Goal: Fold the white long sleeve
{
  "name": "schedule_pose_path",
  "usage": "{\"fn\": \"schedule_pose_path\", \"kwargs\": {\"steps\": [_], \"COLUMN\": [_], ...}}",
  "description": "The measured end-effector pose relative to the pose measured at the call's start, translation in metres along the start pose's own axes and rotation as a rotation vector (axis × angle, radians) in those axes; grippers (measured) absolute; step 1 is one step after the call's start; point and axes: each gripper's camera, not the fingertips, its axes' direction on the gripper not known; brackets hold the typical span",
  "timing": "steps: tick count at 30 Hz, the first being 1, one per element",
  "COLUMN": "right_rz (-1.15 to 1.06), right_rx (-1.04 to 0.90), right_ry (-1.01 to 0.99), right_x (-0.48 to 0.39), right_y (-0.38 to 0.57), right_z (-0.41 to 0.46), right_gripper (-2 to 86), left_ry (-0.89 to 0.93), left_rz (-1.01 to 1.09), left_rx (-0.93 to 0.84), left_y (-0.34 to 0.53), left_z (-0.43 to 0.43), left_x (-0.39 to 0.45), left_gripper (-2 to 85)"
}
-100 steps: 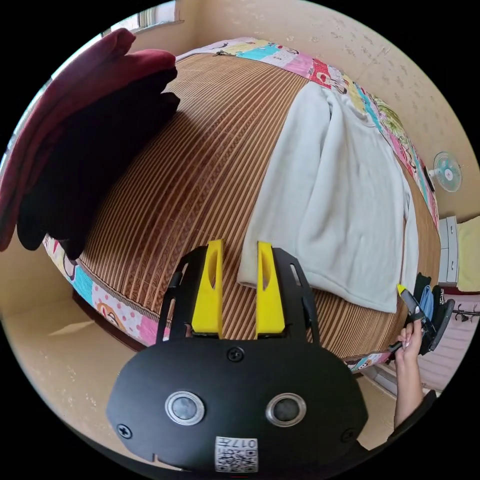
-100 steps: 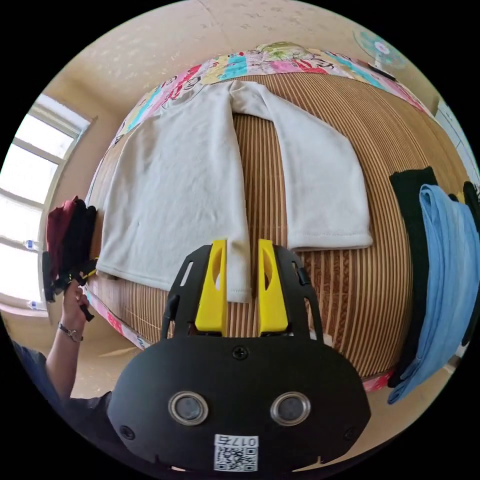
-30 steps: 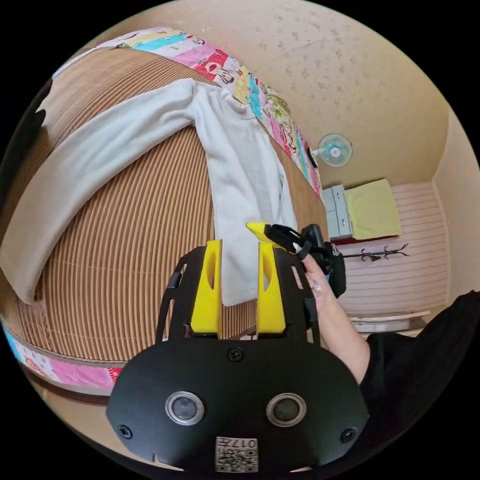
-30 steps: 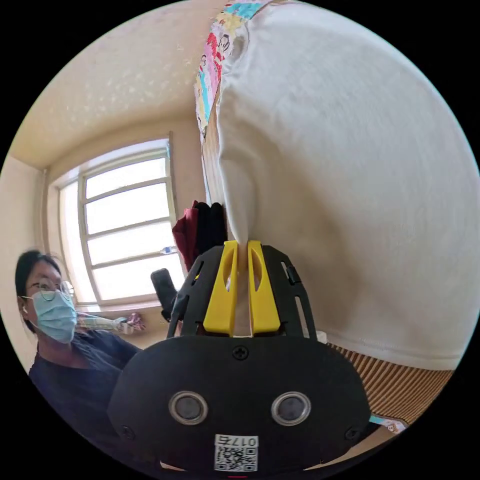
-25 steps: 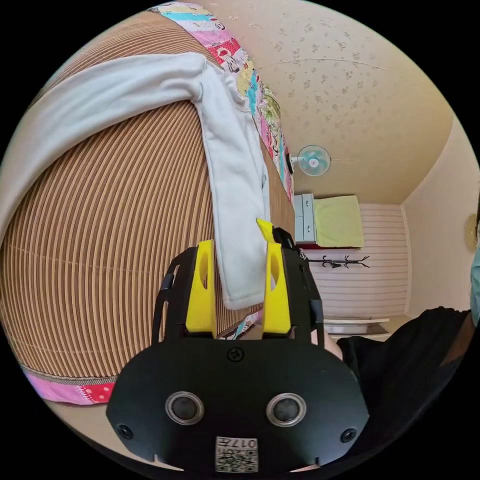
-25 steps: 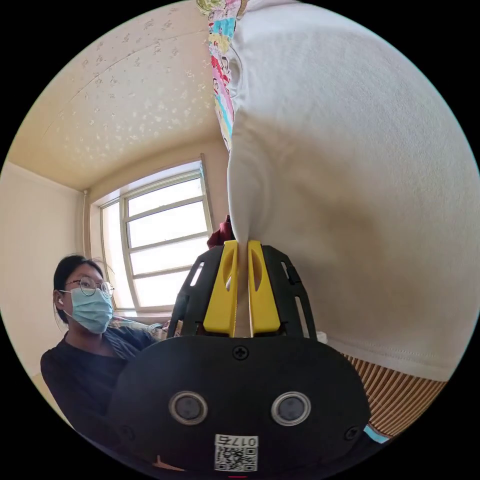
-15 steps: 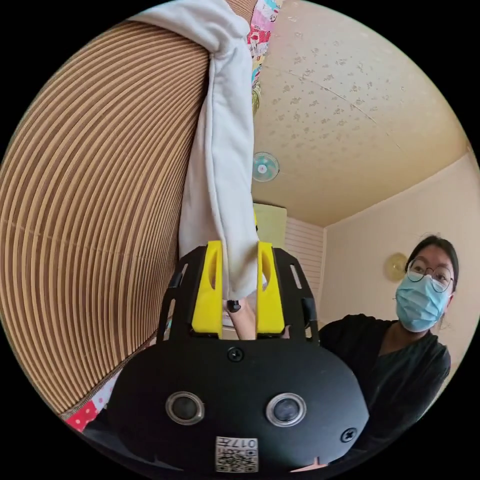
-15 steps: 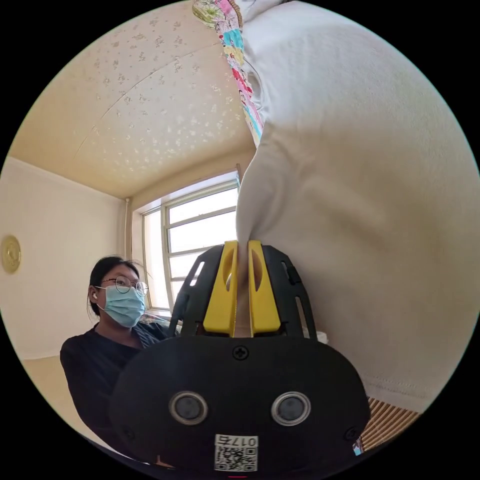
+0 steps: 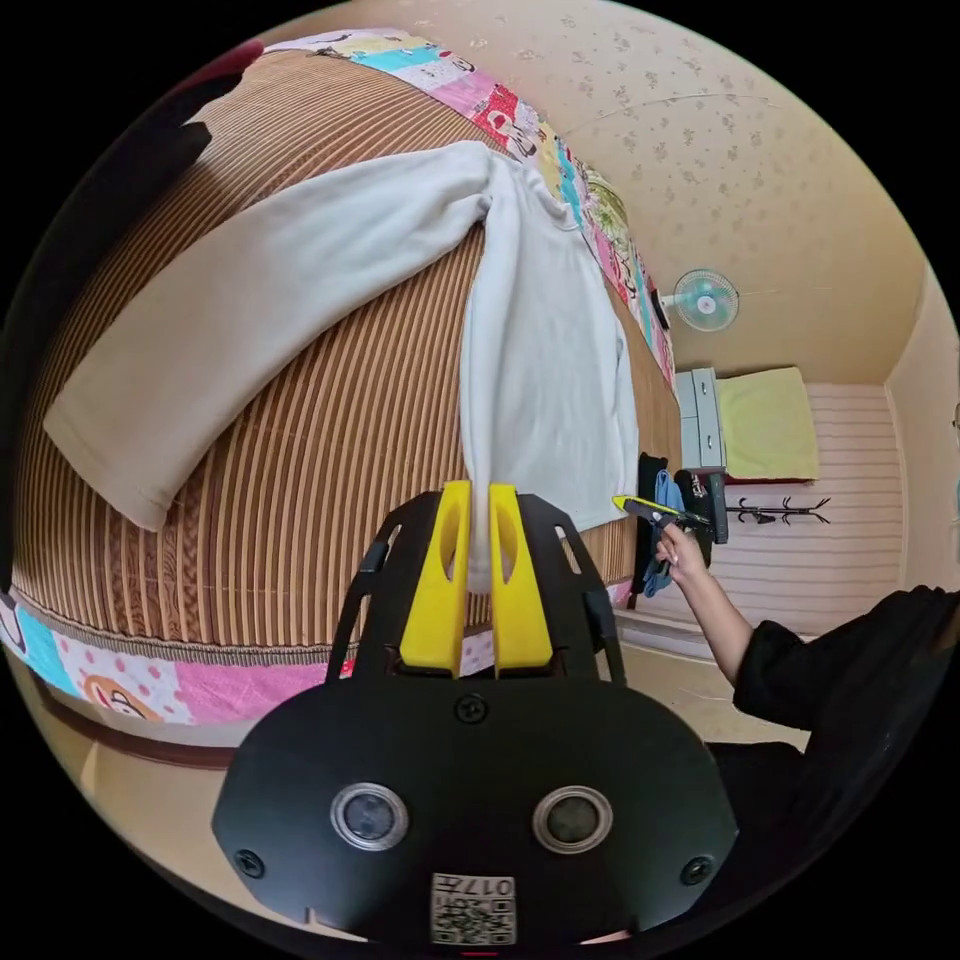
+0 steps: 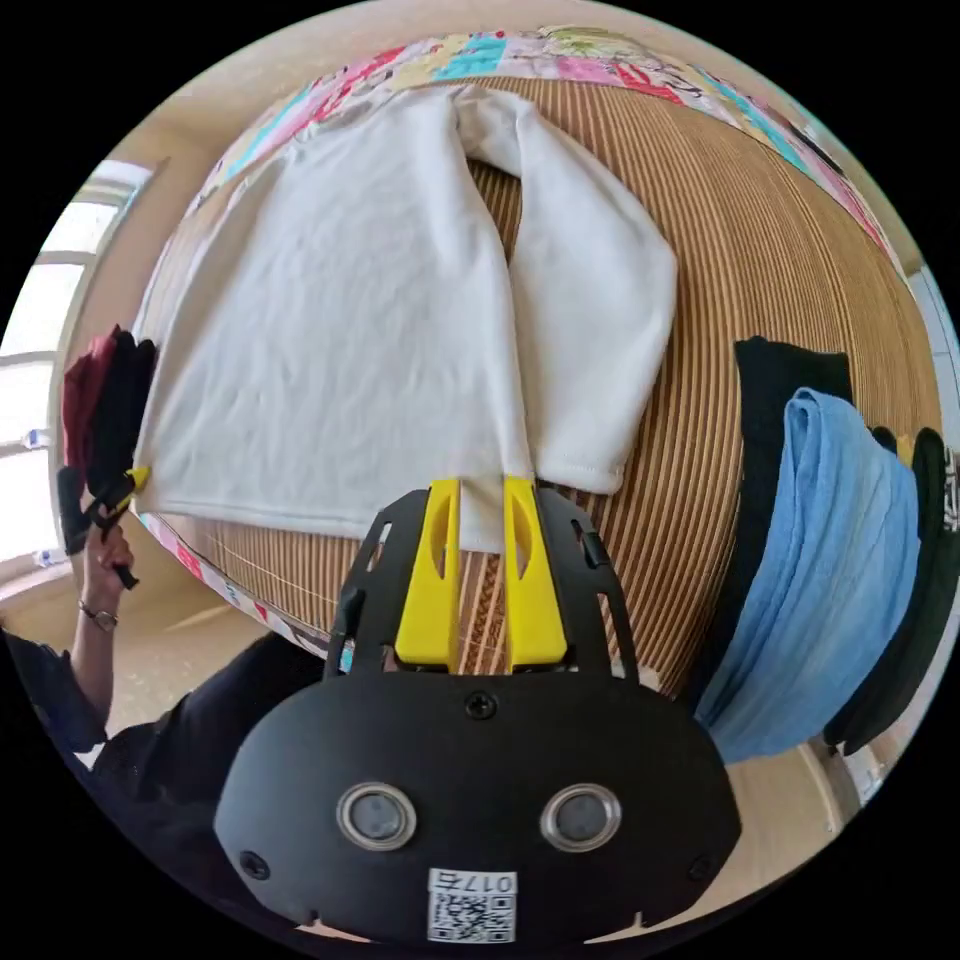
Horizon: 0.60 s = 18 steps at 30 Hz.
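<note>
Lying spread on a bed's ribbed bamboo mat, the white long sleeve shirt rests face down with its hem toward the near edge of the bed and its collar toward the far side, where a patchwork sheet shows beyond the mat. In the left gripper view, the left hand-held gripper is clenched on one bottom corner of the shirt, the cloth pinched between its yellow jaws, while one sleeve stretches out across the mat away from the body. In the right gripper view, the right hand-held gripper grasps the other bottom corner, with the hem drawn down between its nearly closed jaws; the second sleeve lies just beside the body, its cuff near the gripper. A blue cloth and dark clothes hang over the bed's edge to one side. A red and black pile sits at the opposite side. A fan is mounted on the wall.
</note>
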Motion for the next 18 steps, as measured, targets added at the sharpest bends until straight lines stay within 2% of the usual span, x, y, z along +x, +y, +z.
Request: {"fn": "schedule_pose_path", "kwargs": {"steps": [6, 8, 12, 15, 18], "right_rz": [-0.195, -0.189, -0.139, -0.025, 0.217], "right_rx": [-0.101, -0.116, -0.233, -0.074, 0.096], "right_ry": [0.208, 0.192, -0.004, -0.084, 0.003], "right_x": [-0.07, -0.081, -0.092, -0.085, -0.061], "right_y": [0.009, 0.024, 0.05, 0.052, 0.047], "right_z": [-0.001, -0.005, 0.002, -0.035, -0.069], "right_gripper": [2.4, 2.2, 2.4, 3.7, 7.1], "left_ry": [-0.202, -0.279, -0.371, -0.421, -0.43], "left_rz": [0.041, 0.041, -0.03, -0.069, -0.081], "left_rx": [-0.114, -0.14, -0.146, -0.039, 0.089], "left_y": [0.01, 0.032, 0.062, 0.076, 0.079], "left_z": [0.032, 0.043, 0.053, 0.041, 0.028], "left_x": [0.019, 0.026, 0.027, 0.034, 0.049], "left_gripper": [3.6, 3.7, 5.1, 6.3, 6.8]}}
